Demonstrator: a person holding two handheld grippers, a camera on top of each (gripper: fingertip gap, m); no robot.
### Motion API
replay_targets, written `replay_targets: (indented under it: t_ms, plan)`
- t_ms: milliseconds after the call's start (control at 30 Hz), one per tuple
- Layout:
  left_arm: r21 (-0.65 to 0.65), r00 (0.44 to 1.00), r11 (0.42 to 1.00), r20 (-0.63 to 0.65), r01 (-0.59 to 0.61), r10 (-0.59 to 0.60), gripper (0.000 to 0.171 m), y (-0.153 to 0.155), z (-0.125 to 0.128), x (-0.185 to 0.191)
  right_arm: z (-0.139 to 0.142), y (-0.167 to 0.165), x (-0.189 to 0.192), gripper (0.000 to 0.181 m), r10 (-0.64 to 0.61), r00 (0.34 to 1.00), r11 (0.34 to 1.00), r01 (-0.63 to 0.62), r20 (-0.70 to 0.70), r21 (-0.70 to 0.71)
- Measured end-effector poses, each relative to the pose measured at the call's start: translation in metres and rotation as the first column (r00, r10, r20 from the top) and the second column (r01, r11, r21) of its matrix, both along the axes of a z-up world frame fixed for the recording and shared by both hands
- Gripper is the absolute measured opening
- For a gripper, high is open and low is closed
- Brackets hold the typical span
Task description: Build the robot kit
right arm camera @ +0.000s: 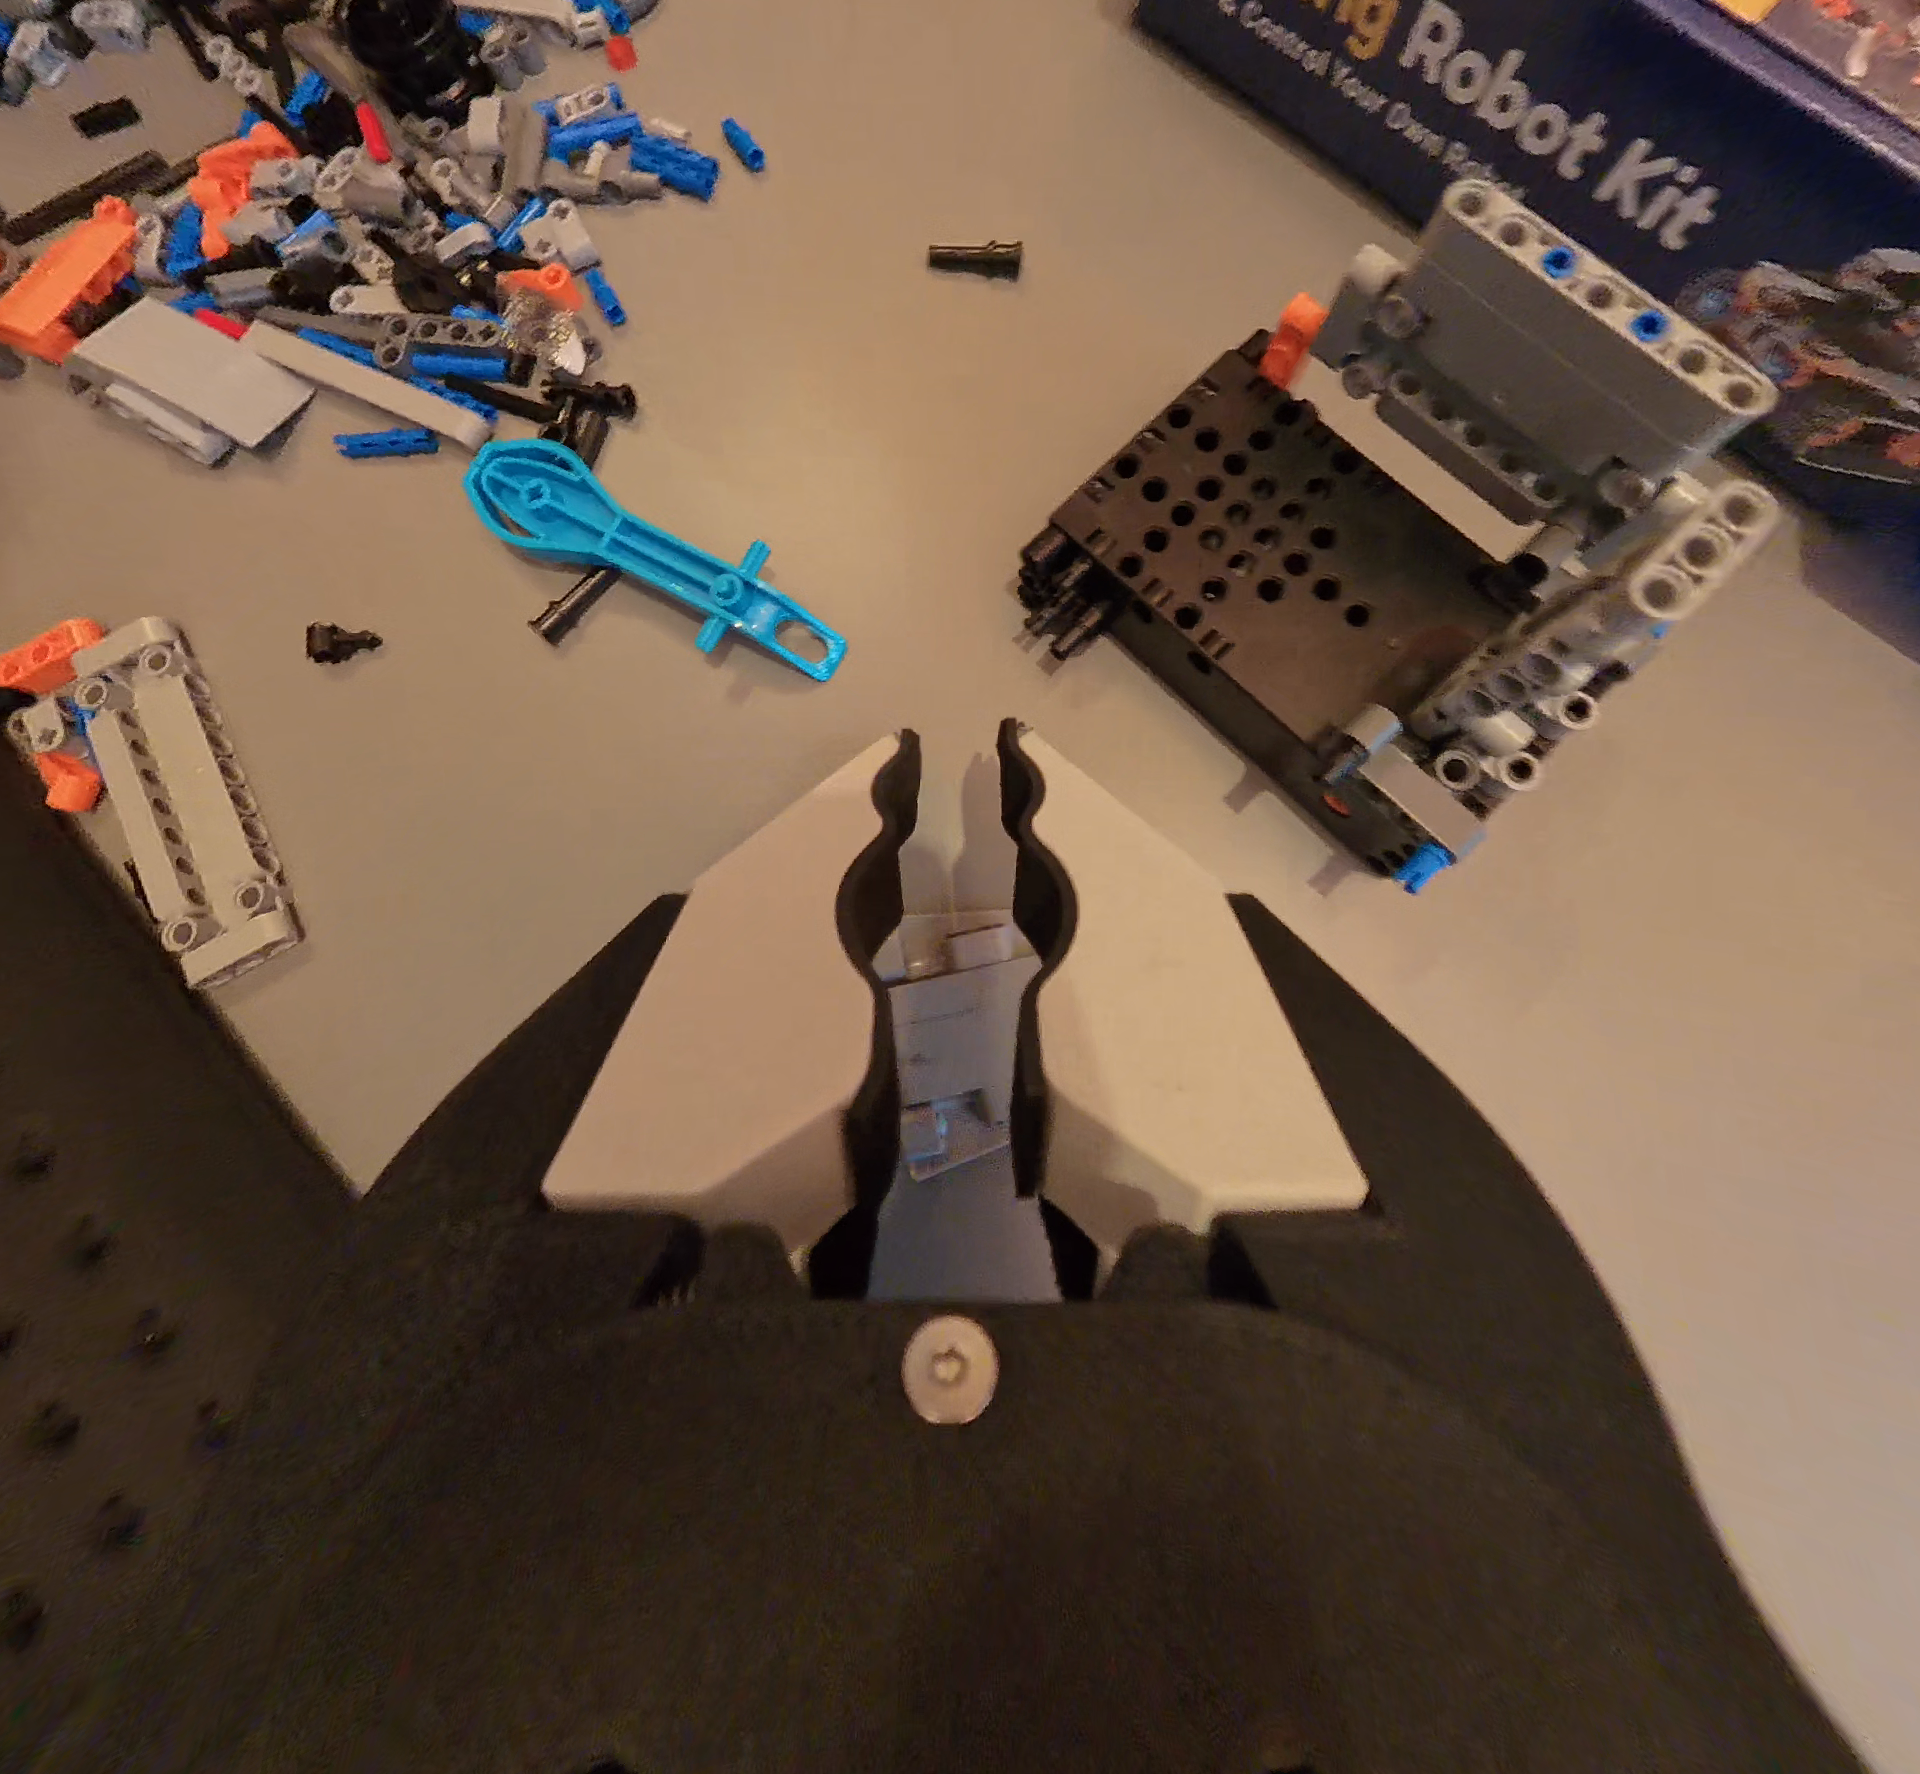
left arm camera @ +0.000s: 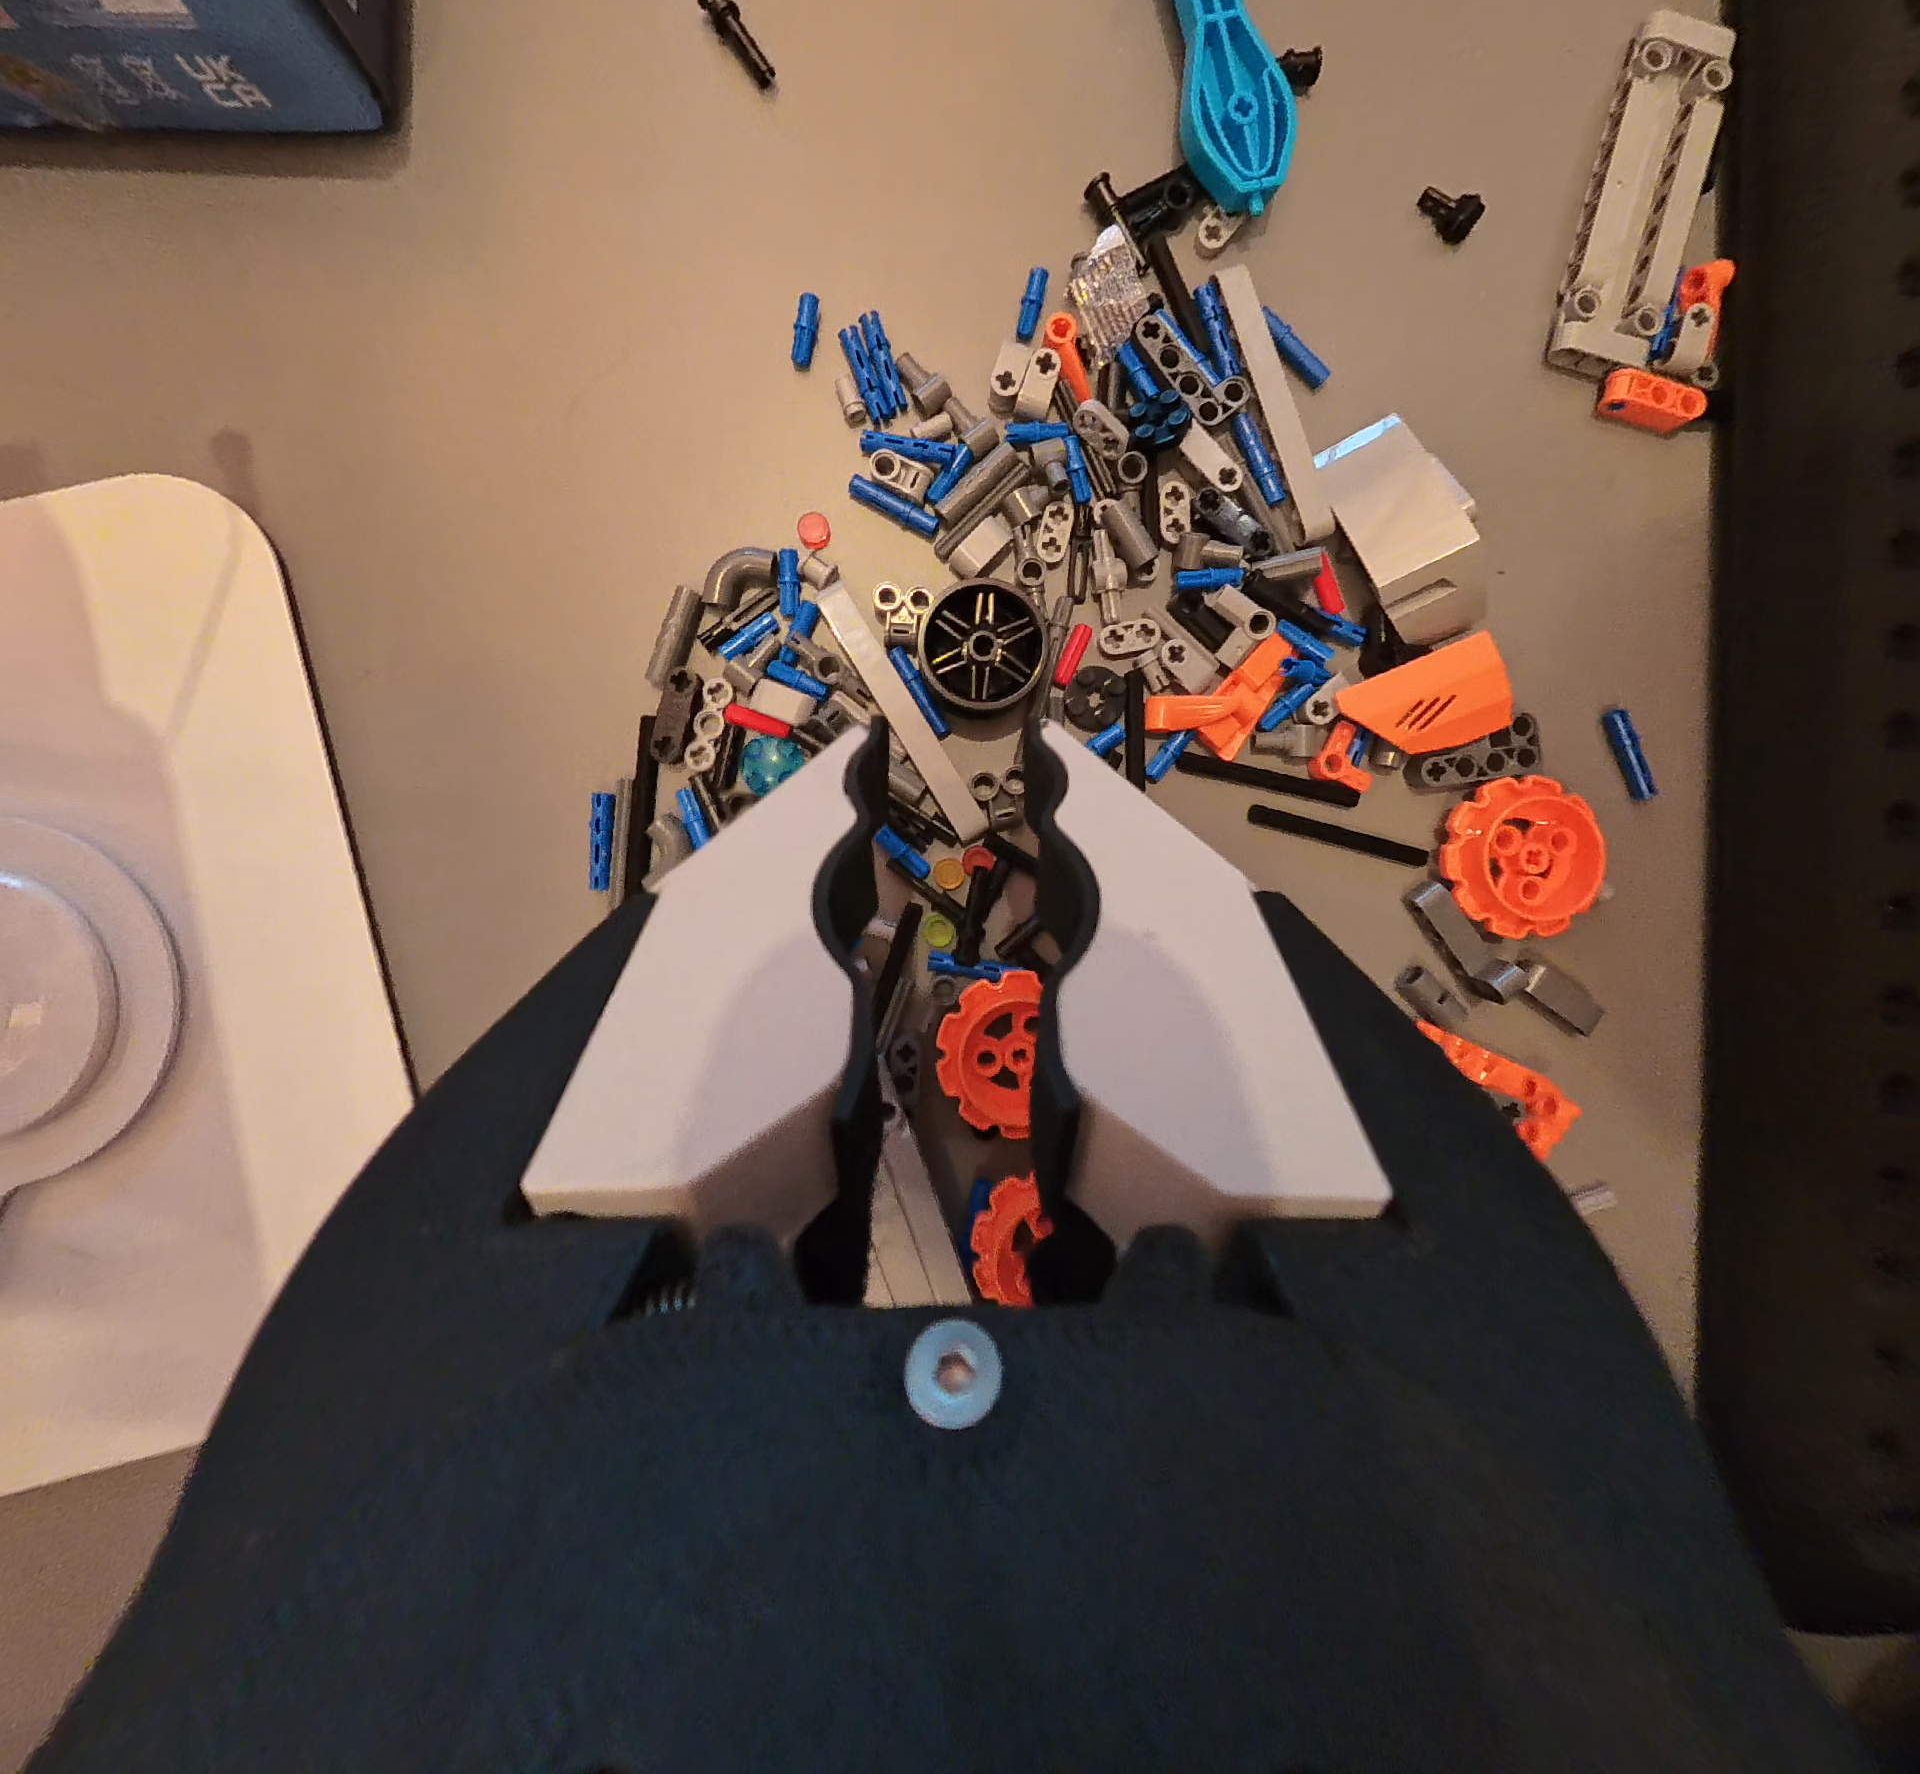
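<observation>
Left view: left gripper (left arm camera: 956, 737) over heap of plastic pieces (left arm camera: 1091, 529), fingers parted, empty, near black wheel (left arm camera: 980, 649); probably light, stiff, graspable by rim. Right view: right gripper (right arm camera: 958, 742) above counter (right arm camera: 883, 374), grey piece (right arm camera: 951, 1018) between fingers; grasped or not, unclear.

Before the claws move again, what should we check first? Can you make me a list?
1. Left gripper has its jaws apart over the pile of pieces: ok.
2. Black wheel lies just ahead of the left tips, not pinched: ok.
3. Right gripper grips the grey piece seen between its fingers: cannot tell.
4. Blue tool lies apart from the right gripper: ok.
5. Black and grey build is not touching the right gripper: ok.
</observation>
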State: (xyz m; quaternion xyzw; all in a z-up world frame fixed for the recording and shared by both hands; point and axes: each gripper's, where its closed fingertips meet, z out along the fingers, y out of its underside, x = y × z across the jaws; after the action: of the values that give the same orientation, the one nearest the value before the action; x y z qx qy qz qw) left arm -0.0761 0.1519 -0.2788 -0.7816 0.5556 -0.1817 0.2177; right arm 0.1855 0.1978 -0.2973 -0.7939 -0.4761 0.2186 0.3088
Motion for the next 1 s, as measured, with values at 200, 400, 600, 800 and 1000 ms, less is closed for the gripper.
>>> replay_targets:
  t_ms: [200,400,600,800,1000]
  plan:
    - [0.044,0.996,0.998,-0.078,-0.038,0.041,0.024,0.011,-0.002,-0.021,0.005,0.011,0.006,0.011,-0.051,0.997,0.998,0.052,-0.066,0.018]
    - [0.112,0.970,0.982,-0.172,-0.154,0.172,0.023,0.033,-0.001,-0.071,-0.001,0.014,0.005,0.011,-0.045,0.999,0.998,0.046,-0.030,0.041]
    - [0.074,0.979,0.990,-0.157,-0.119,0.130,0.020,0.031,-0.015,-0.064,-0.001,0.015,0.004,0.010,-0.041,0.999,0.997,0.043,-0.022,0.066]
    - [0.080,0.990,0.996,-0.124,-0.050,0.059,0.018,0.029,-0.024,-0.042,0.000,0.016,0.003,0.009,-0.030,0.999,0.996,0.032,-0.028,0.085]
    - [0.057,0.994,0.998,-0.109,-0.002,0.008,0.016,0.024,-0.032,-0.026,-0.001,0.016,0.003,0.009,-0.028,0.999,0.996,0.031,-0.027,0.089]
